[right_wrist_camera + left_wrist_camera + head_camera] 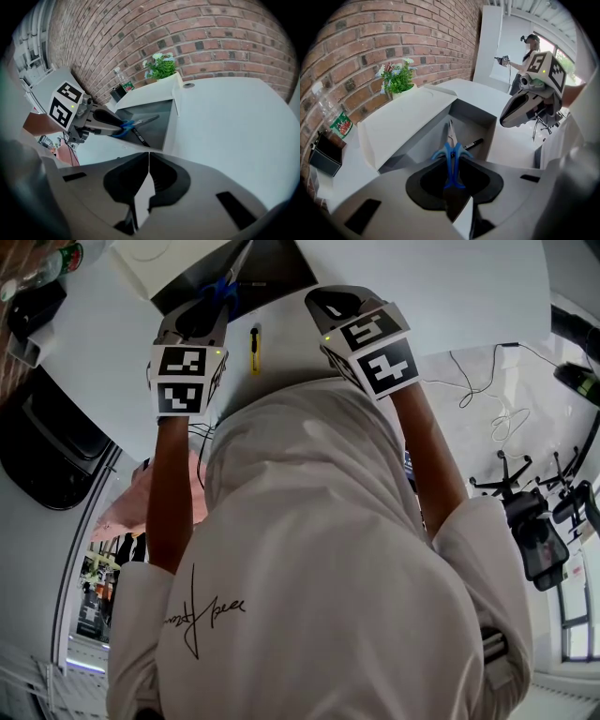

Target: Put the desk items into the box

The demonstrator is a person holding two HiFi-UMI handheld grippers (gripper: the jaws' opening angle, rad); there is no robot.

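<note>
Left of the box point(405, 124) we see a black holder point(326, 152), a bottle point(332, 112) and a potted plant point(397, 79), all against the brick wall point(393, 33). The box stands open on the white table point(234, 117), with a black pen point(473, 144) lying on its floor. Our left gripper point(451, 177) hangs over the box opening. Its jaws are clamped on the blue handles of the scissors point(451, 157), blades pointing into the box above the pen. A small yellow tool point(254, 350) lies on the table just beside the box. Right of the box, our right gripper point(147, 164) hovers over bare table, jaws pressed together with nothing between them.
</note>
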